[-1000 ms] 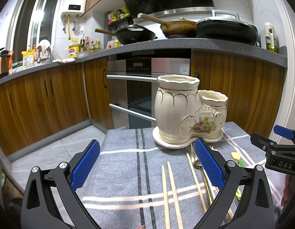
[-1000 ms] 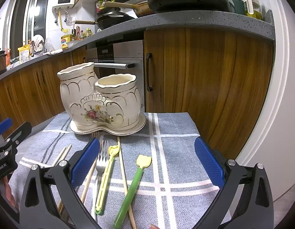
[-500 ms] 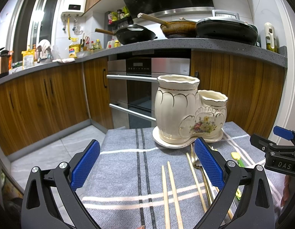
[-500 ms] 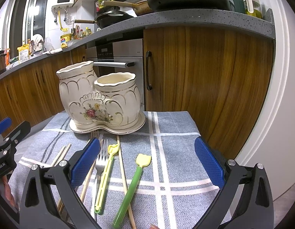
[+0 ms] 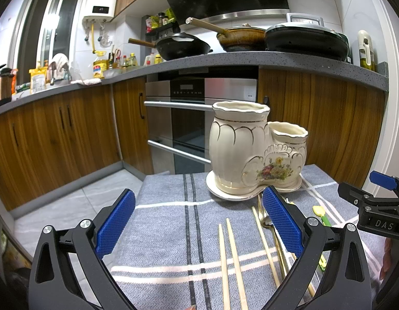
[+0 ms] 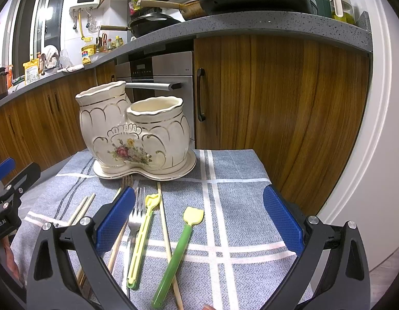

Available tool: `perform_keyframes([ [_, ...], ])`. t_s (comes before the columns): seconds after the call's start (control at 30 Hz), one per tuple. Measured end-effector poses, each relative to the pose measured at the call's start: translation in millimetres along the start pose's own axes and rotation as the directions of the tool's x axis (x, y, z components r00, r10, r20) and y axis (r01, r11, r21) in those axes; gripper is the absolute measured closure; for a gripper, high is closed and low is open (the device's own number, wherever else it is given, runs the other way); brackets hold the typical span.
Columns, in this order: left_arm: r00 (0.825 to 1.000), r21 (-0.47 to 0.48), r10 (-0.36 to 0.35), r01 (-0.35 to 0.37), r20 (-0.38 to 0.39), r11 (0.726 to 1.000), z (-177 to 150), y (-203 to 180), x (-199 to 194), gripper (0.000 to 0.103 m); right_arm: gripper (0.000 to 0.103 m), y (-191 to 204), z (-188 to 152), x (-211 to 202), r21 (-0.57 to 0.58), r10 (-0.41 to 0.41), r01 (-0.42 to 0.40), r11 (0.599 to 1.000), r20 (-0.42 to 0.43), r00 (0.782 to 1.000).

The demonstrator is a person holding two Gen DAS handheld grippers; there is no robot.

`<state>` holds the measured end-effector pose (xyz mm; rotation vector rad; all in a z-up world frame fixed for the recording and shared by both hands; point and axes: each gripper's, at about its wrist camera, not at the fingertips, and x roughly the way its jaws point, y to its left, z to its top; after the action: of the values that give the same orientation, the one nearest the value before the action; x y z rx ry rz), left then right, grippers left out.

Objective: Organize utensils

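**A:** Where did things stand?

**B:** Both tools were spread wide and empty. The left gripper (image 5: pixel 198 223) hovered over the grey cloth (image 5: pixel 163 214) near a pair of chopsticks (image 5: pixel 231 261); the right gripper (image 6: pixel 199 217) hung above the fork (image 6: pixel 136 217), the yellow utensil (image 6: pixel 141 240) and the green spatula (image 6: pixel 177 253). The ceramic holder (image 6: pixel 133 137) stood empty on its saucer, just beyond the utensils.

**A:** What looked risky?

**B:** The pieces lay close, and a single chopstick (image 6: pixel 166 232) ran under the spatula's handle. A pinch there would probably have caught two at once or flicked one off the cloth. A careless drop might also have knocked the holder.
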<state>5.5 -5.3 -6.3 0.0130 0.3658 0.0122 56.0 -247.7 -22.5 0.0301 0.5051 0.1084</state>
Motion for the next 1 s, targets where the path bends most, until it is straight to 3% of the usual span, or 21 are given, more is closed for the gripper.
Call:
perform_keyframes([
  [0.47,1.000,0.001,-0.001,0.001,-0.002,1.000,0,0,1,0.005,0.005,0,-1,1,-0.002,0.001,-0.001,1.000,-0.005,1.000],
  [0.67,0.998,0.046,-0.047,0.049,-0.037,0.998,-4,-2,3,0.005,0.005,1,-1,1,-0.008,0.002,-0.002,1.000,-0.008,1.000],
  [0.8,0.999,0.108,-0.021,0.026,-0.048,0.994,-5,-7,4,0.005,0.005,-3,-1,1,-0.021,0.044,-0.044,0.999,-0.016,0.999],
  [0.87,0.998,0.108,-0.012,0.019,-0.066,0.994,-4,-3,7,0.005,0.005,-7,0,4,-0.025,0.044,-0.045,0.999,-0.041,0.998],
  [1.0,0.994,0.083,0.017,-0.008,-0.109,0.996,0,14,14,0.005,0.005,-25,0,13,0.058,0.122,-0.116,0.992,-0.101,0.987],
])
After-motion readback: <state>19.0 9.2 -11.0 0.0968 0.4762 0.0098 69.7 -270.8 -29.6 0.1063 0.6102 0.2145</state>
